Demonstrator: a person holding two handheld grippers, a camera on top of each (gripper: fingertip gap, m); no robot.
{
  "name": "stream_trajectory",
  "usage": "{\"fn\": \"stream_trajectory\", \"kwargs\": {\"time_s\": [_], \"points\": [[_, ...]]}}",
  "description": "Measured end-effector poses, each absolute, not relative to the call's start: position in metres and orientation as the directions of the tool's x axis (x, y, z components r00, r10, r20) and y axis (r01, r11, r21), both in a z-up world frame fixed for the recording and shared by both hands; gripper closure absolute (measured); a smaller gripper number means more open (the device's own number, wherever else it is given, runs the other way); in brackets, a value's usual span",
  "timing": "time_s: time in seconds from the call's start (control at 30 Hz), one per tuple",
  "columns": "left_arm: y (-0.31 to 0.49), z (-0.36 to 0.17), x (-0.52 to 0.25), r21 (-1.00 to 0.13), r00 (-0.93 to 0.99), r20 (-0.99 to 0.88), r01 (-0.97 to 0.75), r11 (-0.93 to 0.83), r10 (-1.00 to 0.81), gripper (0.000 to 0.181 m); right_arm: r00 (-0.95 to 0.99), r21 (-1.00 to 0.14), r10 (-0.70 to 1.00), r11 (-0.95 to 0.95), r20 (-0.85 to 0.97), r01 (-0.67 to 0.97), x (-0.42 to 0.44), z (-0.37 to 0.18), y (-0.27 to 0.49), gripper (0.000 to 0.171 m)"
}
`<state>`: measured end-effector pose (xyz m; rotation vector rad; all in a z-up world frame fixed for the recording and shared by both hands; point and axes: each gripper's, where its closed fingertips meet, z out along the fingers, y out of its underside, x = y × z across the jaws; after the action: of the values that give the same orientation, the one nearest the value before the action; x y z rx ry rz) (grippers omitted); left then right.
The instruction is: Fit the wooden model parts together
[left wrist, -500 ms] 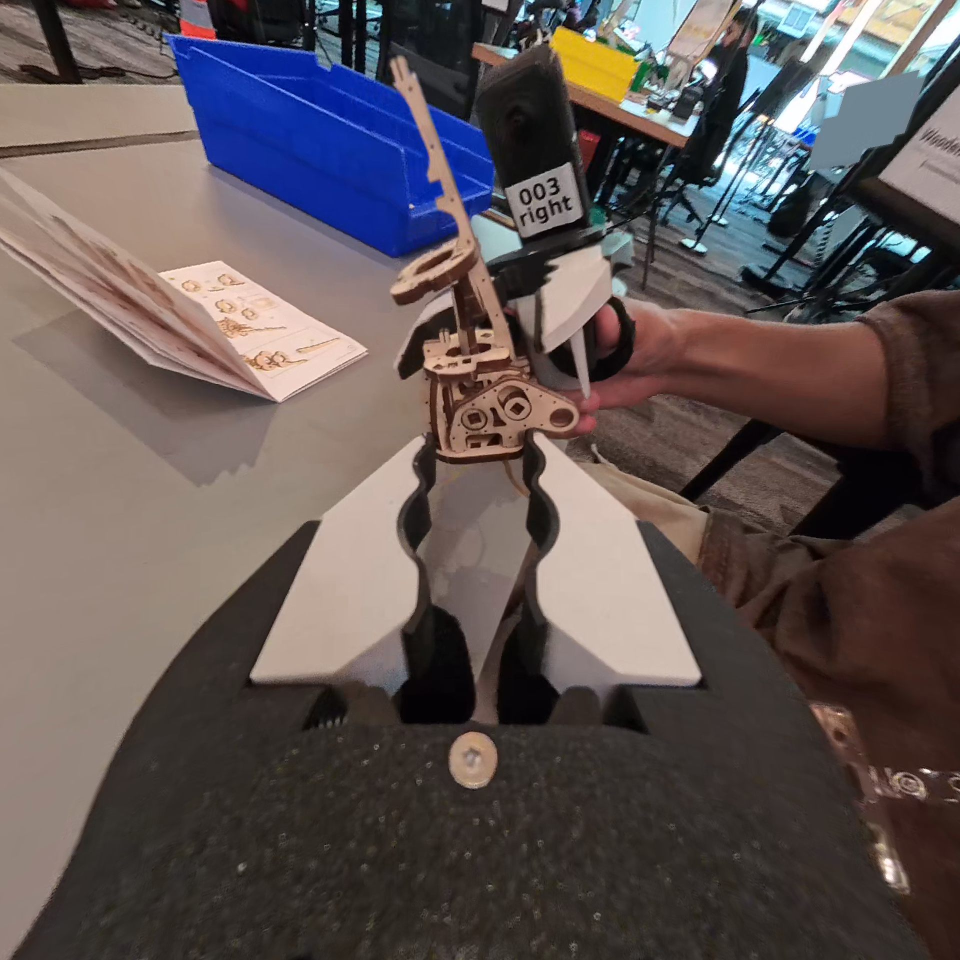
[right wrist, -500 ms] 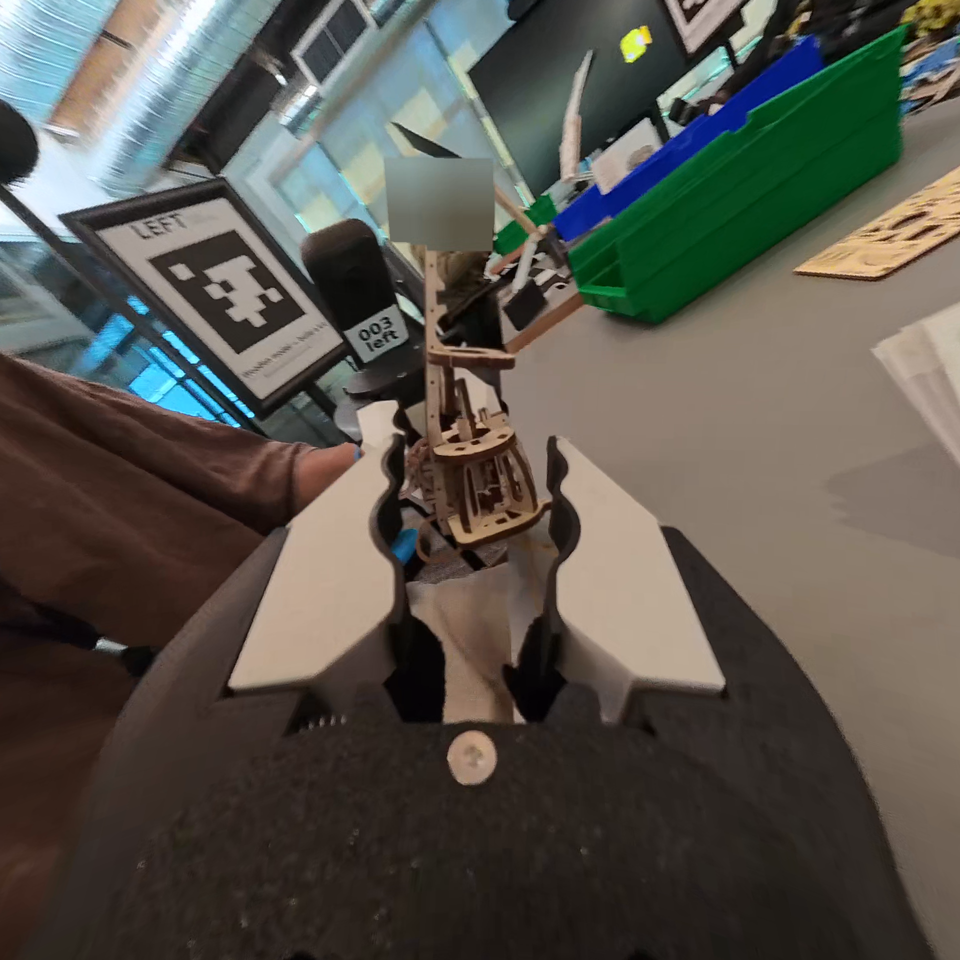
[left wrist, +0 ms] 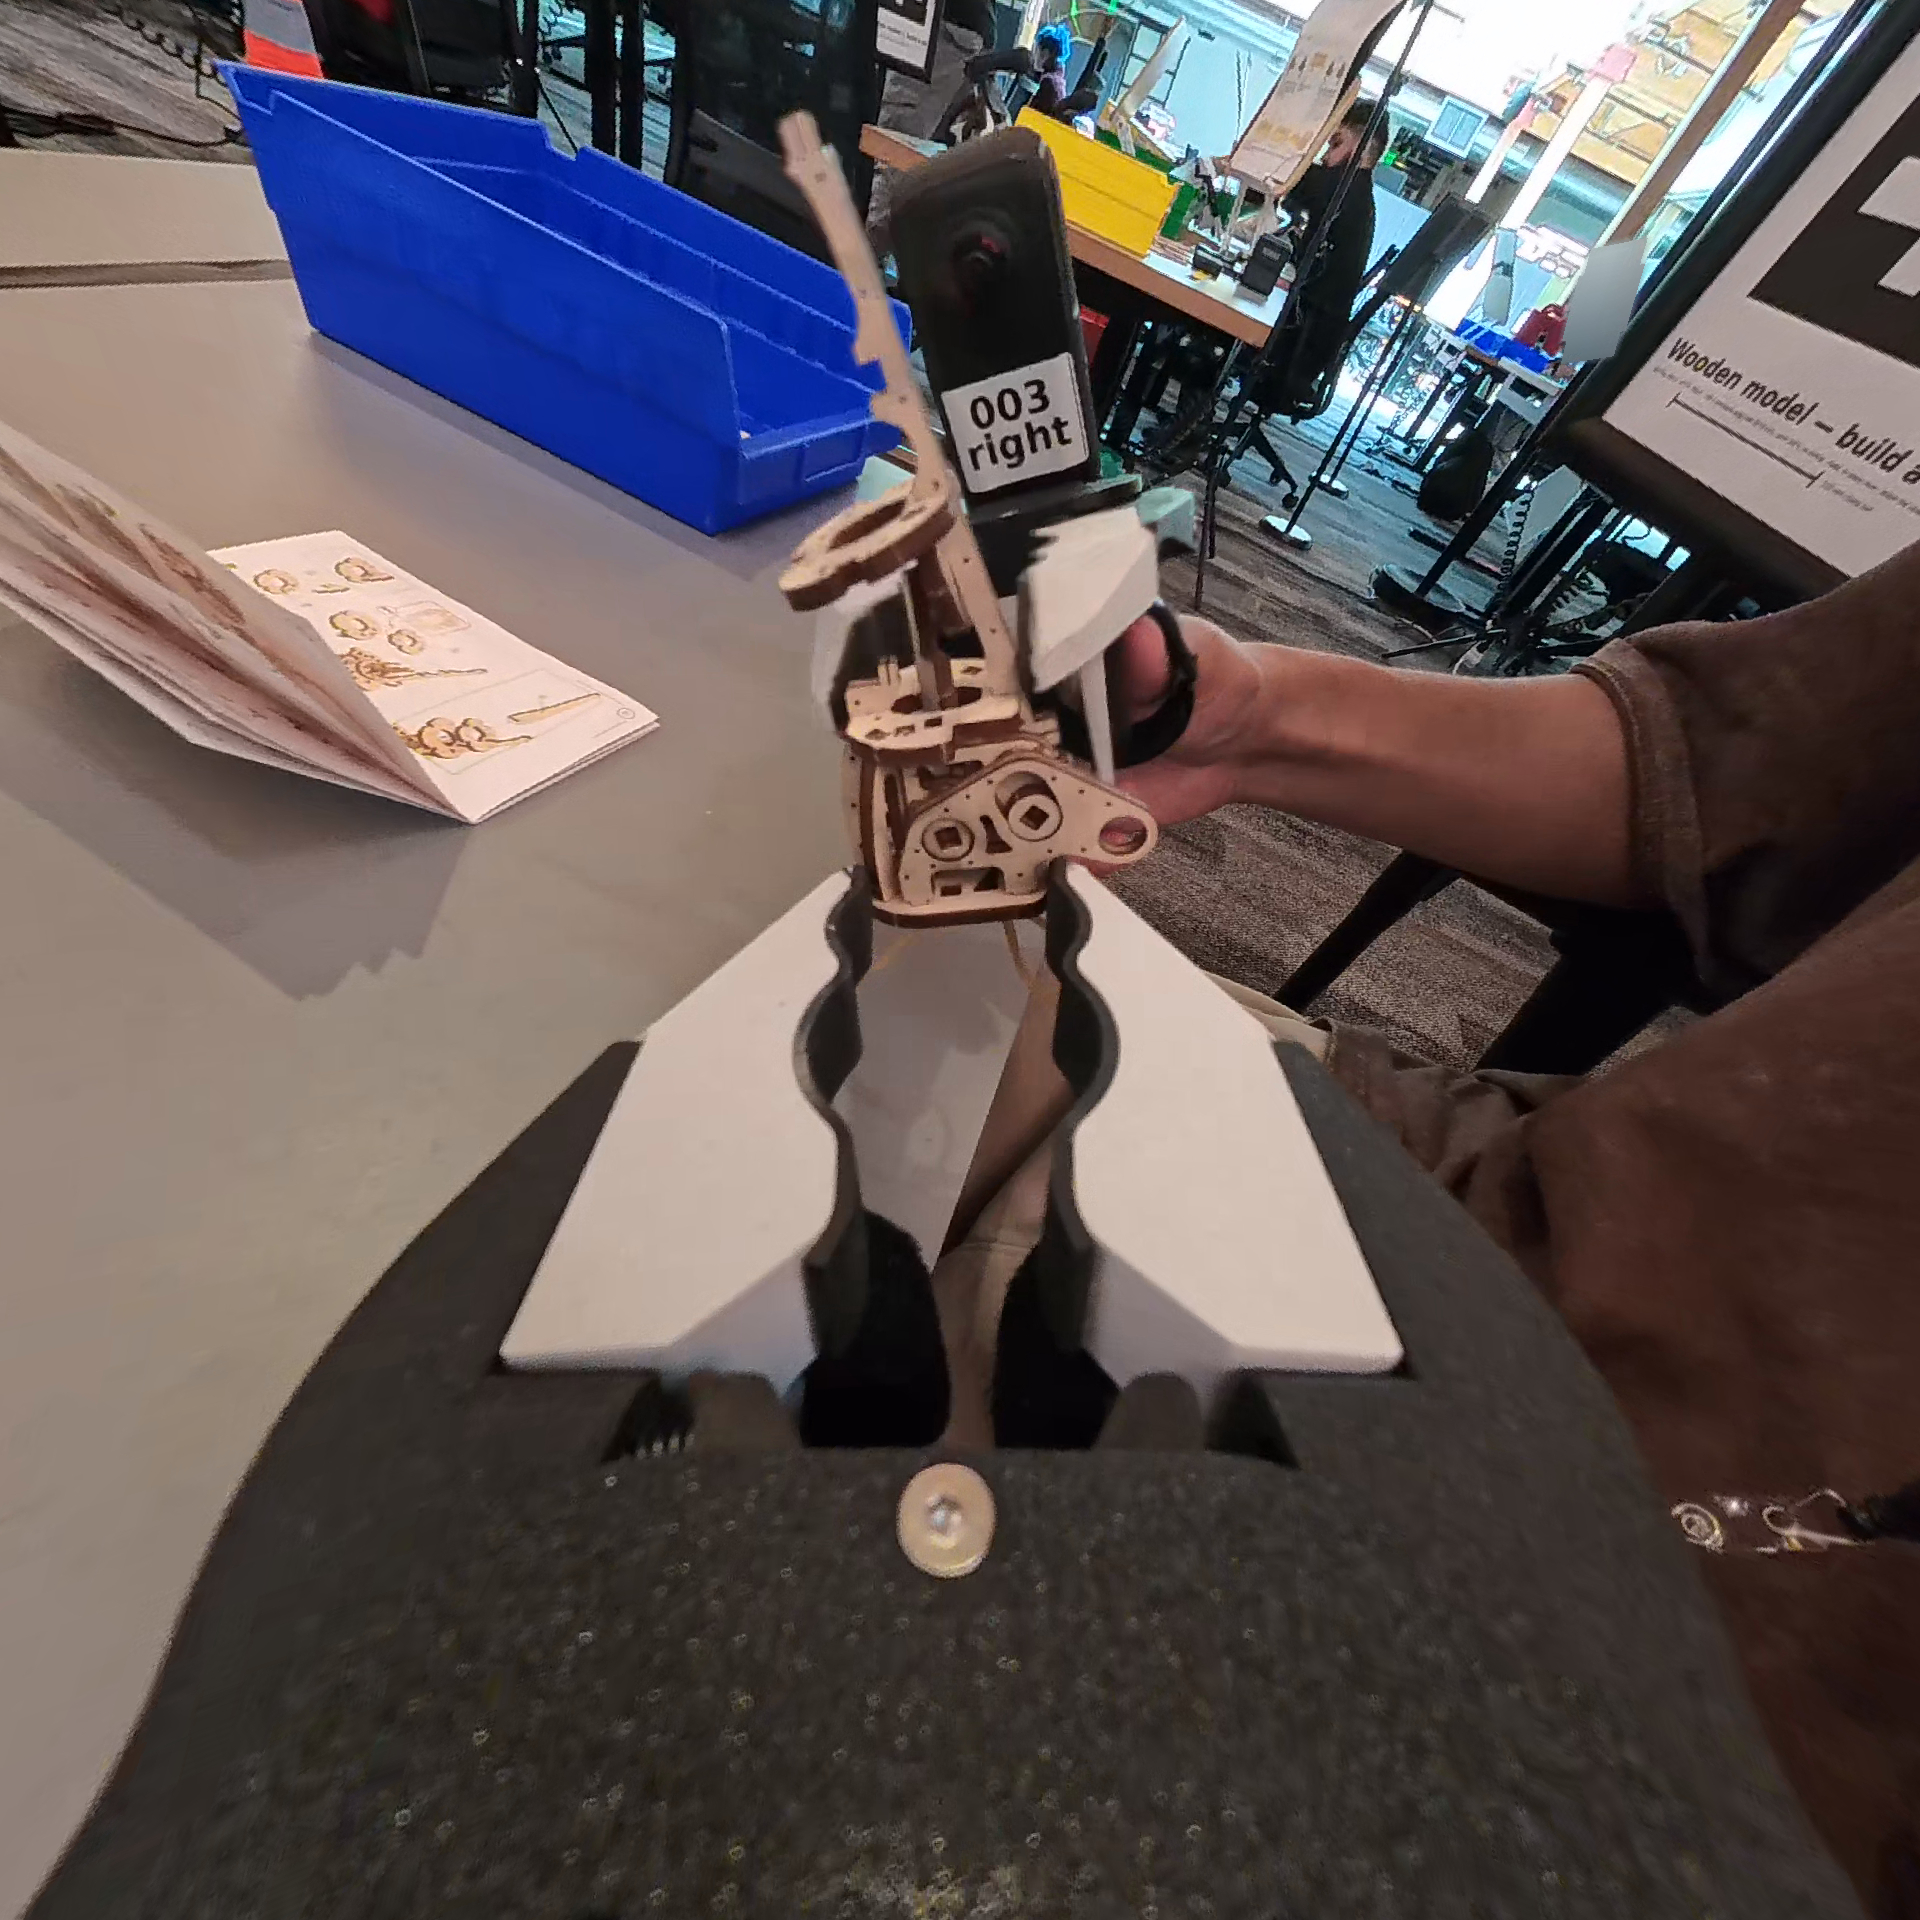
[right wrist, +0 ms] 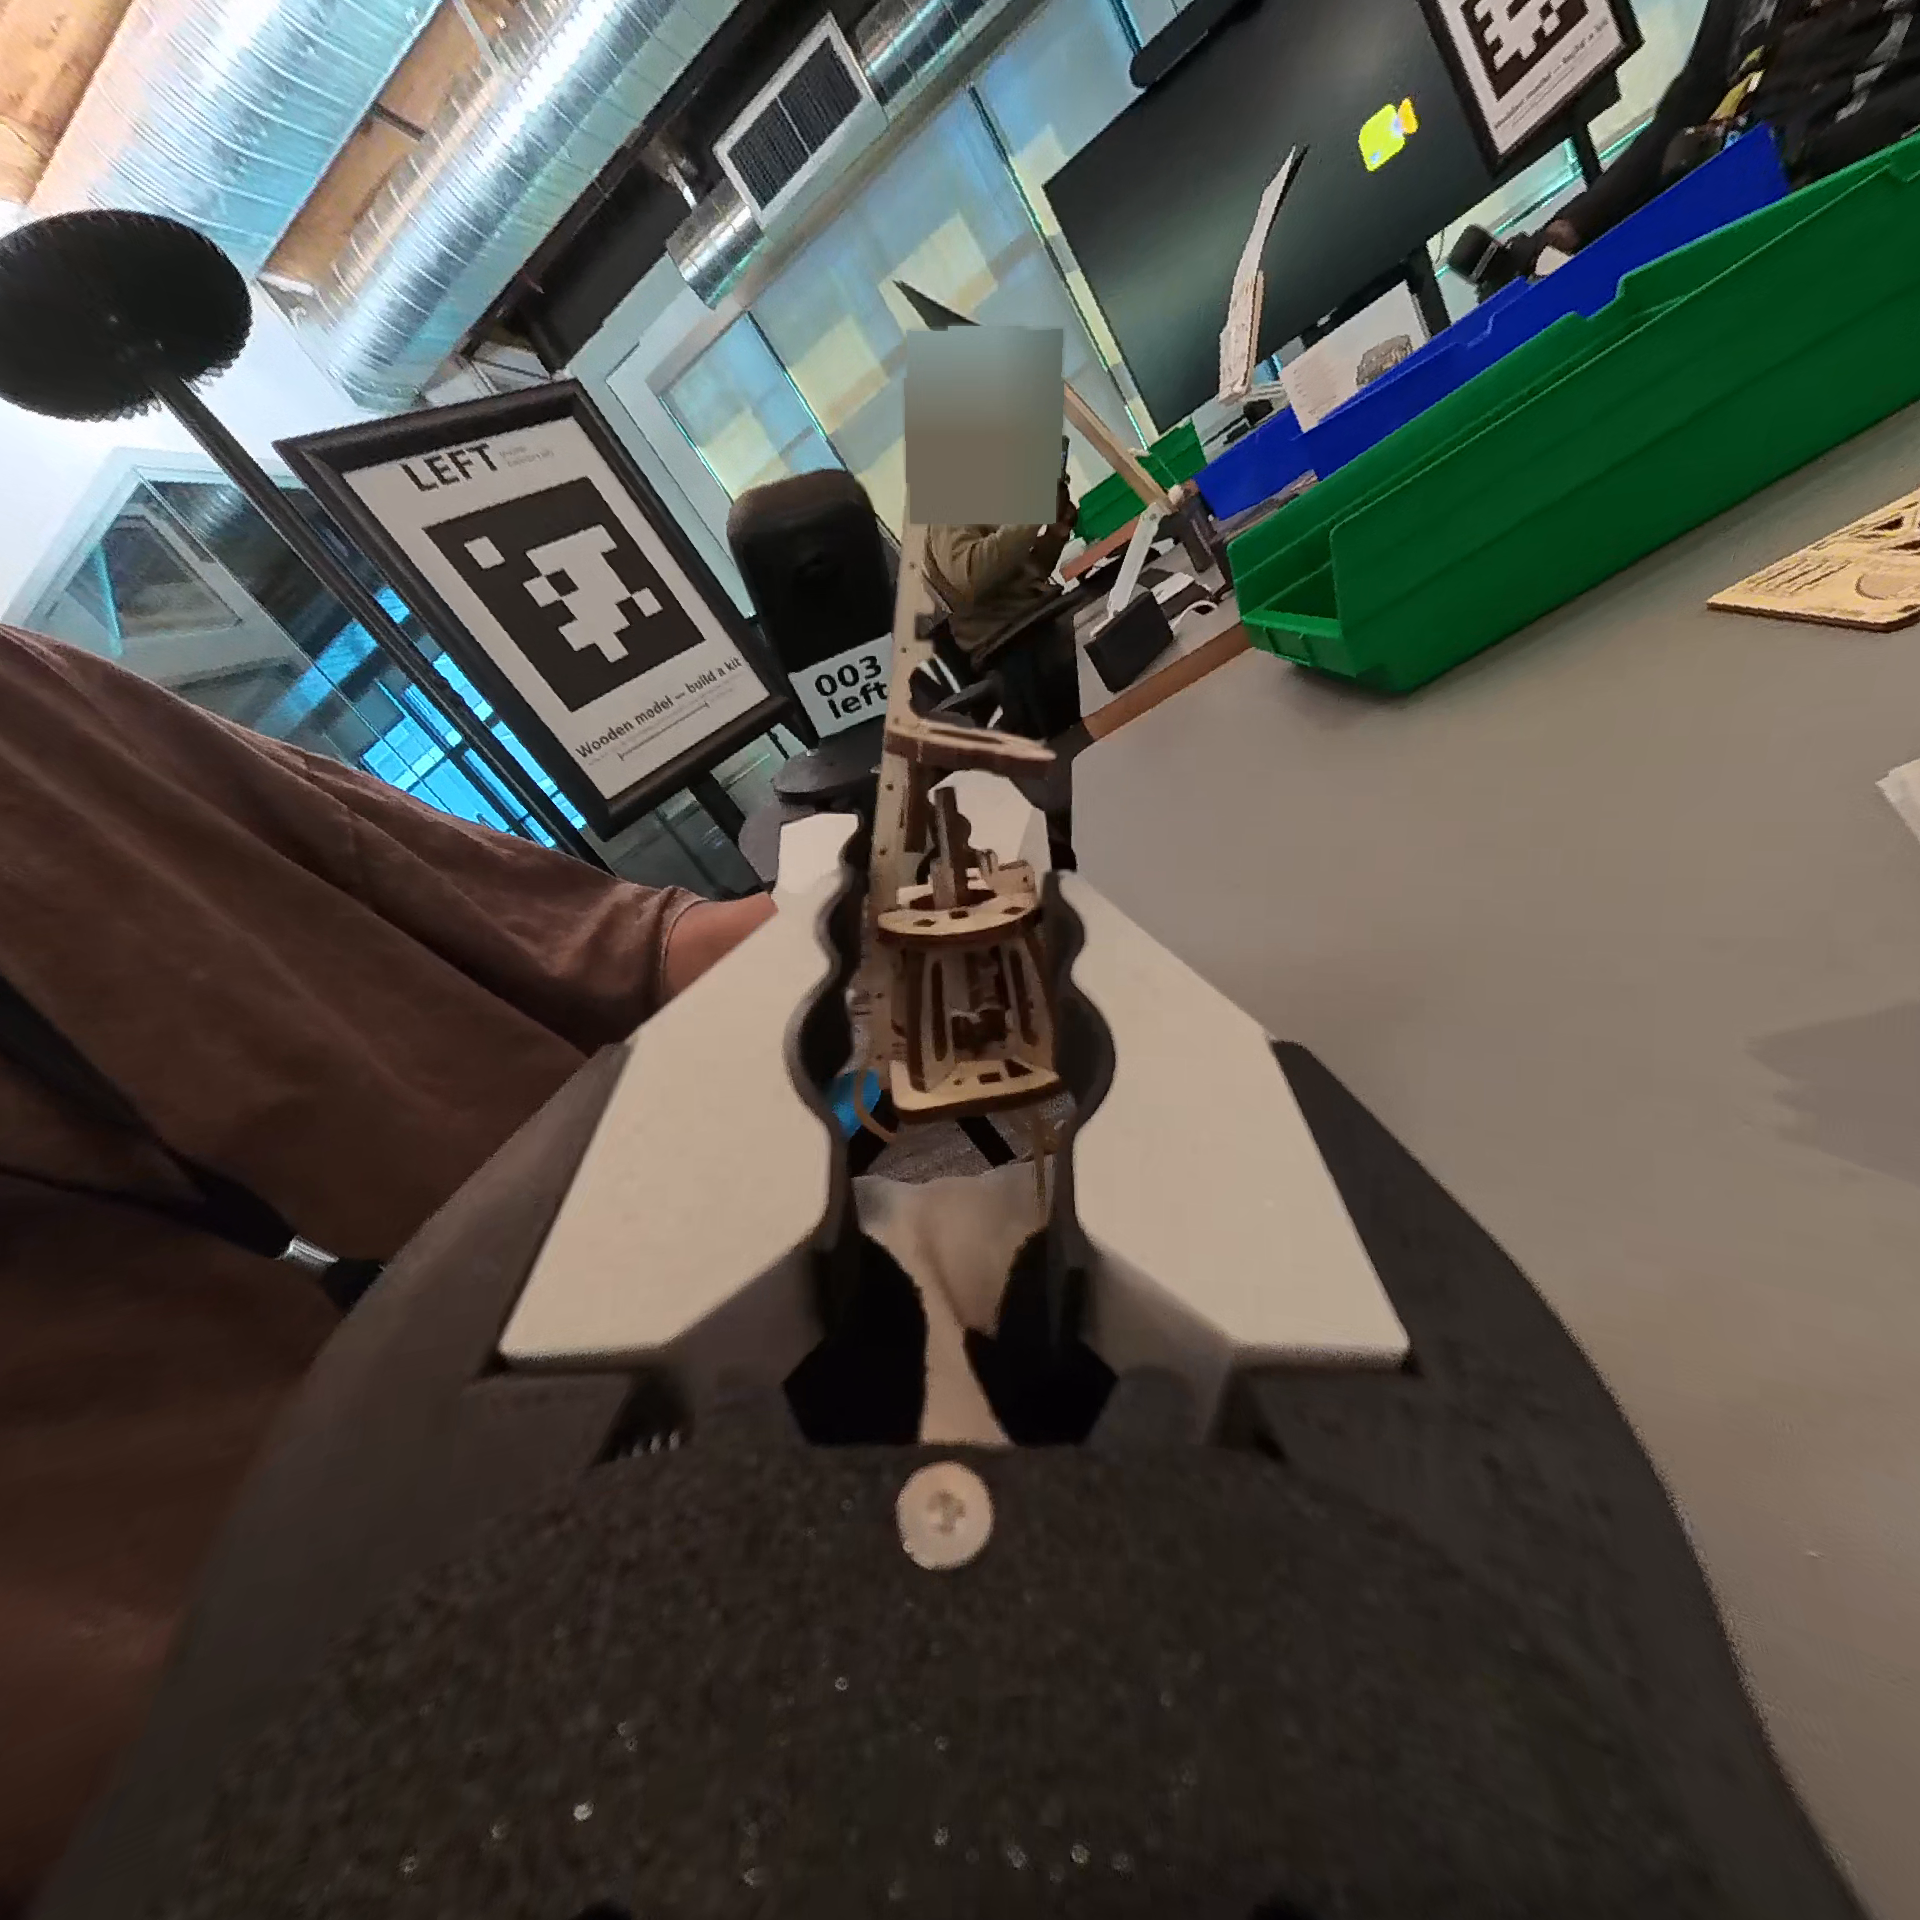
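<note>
A partly built wooden model (left wrist: pixel 966 810) with a tall notched mast is held in the air over the table's edge. My left gripper (left wrist: pixel 956 914) pinches the model's base between its fingertips. My right gripper (right wrist: pixel 951 904) faces it from the other side, with its fingers closed on the model's body (right wrist: pixel 966 1018). In the left wrist view, the right gripper's white fingers (left wrist: pixel 1091 592) flank the model's upper part, held by a person's hand (left wrist: pixel 1195 727). The left gripper's black camera body (right wrist: pixel 810 582) shows behind the mast in the right wrist view.
An open instruction booklet (left wrist: pixel 312 655) and a blue bin (left wrist: pixel 561 312) lie on the grey table (left wrist: pixel 208 1039) to the left. A green bin (right wrist: pixel 1558 468) and a wooden part sheet (right wrist: pixel 1829 592) sit farther off. A framed sign (right wrist: pixel 551 613) stands beside the table.
My right gripper's fingers have closed in on the model, which now sits deeper between them. The left gripper keeps its hold on the base.
</note>
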<state>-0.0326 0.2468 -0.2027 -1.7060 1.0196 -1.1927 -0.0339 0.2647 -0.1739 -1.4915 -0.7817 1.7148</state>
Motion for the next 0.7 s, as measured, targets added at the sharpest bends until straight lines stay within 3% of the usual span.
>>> {"fn": "stream_trajectory", "kwargs": {"time_s": [0.2, 0.37, 0.7], "points": [[0.2455, -0.2018, -0.0326, -0.916, 0.219, 0.329, -0.16, -0.367, -0.919, 0.15, -0.085, -0.829, 0.838, -0.545, -0.539, -0.125, -0.0328, -0.1724, 0.26, 0.131], [0.2432, -0.2004, -0.0317, -0.917, 0.209, 0.332, -0.158, -0.367, -0.92, 0.15, -0.065, -0.848, 0.856, -0.517, -0.513, -0.117, -0.0326, -0.1741, 0.2604, 0.138], [0.2427, -0.1991, -0.0309, -0.922, 0.236, 0.303, -0.171, -0.347, -0.923, 0.15, -0.093, -0.84, 0.849, -0.528, -0.52, -0.123, -0.0322, -0.1757, 0.2585, 0.136]]}}
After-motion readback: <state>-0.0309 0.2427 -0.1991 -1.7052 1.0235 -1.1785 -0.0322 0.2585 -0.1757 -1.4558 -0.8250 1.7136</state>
